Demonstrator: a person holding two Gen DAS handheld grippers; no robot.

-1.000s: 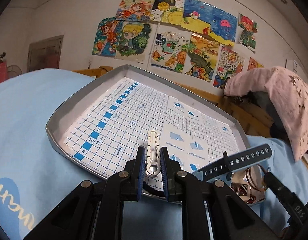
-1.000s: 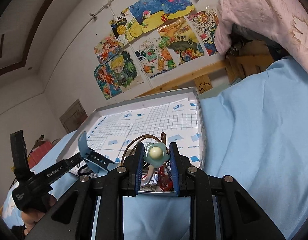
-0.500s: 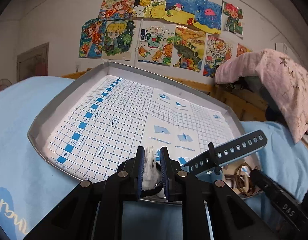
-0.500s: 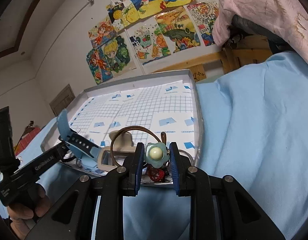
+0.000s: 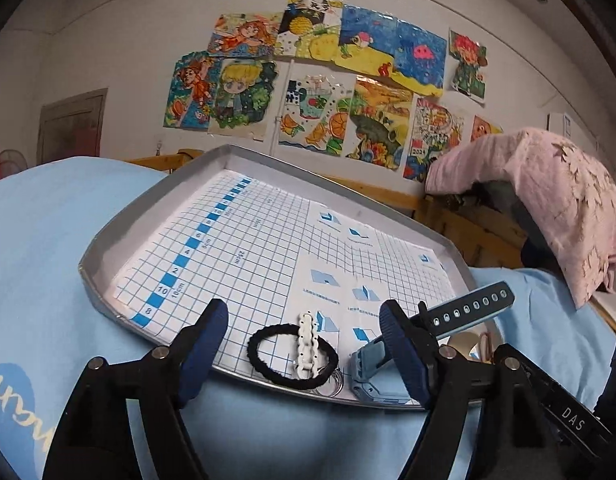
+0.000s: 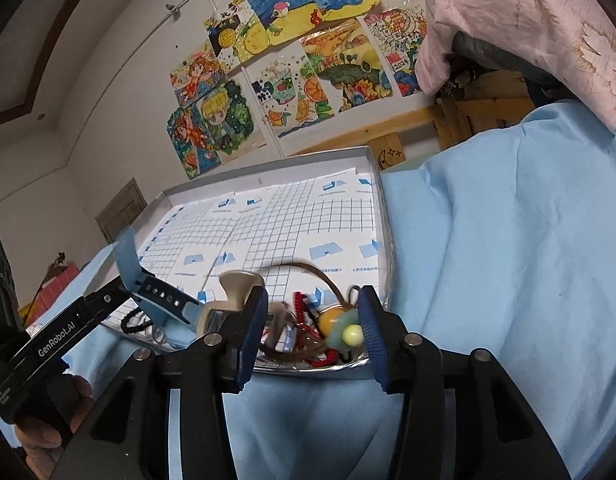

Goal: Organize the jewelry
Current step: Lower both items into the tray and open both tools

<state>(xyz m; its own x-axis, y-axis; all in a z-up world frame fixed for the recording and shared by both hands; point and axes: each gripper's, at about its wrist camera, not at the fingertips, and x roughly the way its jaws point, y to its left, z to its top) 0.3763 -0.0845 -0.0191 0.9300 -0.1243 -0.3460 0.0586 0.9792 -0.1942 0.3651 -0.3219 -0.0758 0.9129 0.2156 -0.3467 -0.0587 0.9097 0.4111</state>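
A grey tray (image 5: 156,204) lined with blue grid paper lies on a light blue cloth. My left gripper (image 5: 304,330) is open over its near edge, and a black hair tie with a white beaded piece (image 5: 306,346) lies on the tray between the fingers. A blue watch (image 5: 464,312) stands beside the right finger. My right gripper (image 6: 312,322) is open at the tray's near right corner (image 6: 382,240). A teal flower hair tie with a pale bead (image 6: 350,334) lies between its fingers on a heap of jewelry: a brown hoop (image 6: 308,270), red beads (image 6: 298,304), a beige clip (image 6: 238,284).
The blue cloth (image 6: 508,260) covers the surface around the tray. A pink blanket (image 5: 556,200) hangs over a wooden frame at the right. Drawings (image 5: 328,92) cover the wall behind. The left gripper's body (image 6: 64,332) shows in the right wrist view.
Both grippers have opened. The left one let the white-beaded black hair tie down onto the tray. The right one let go of the teal flower hair tie onto the heap.
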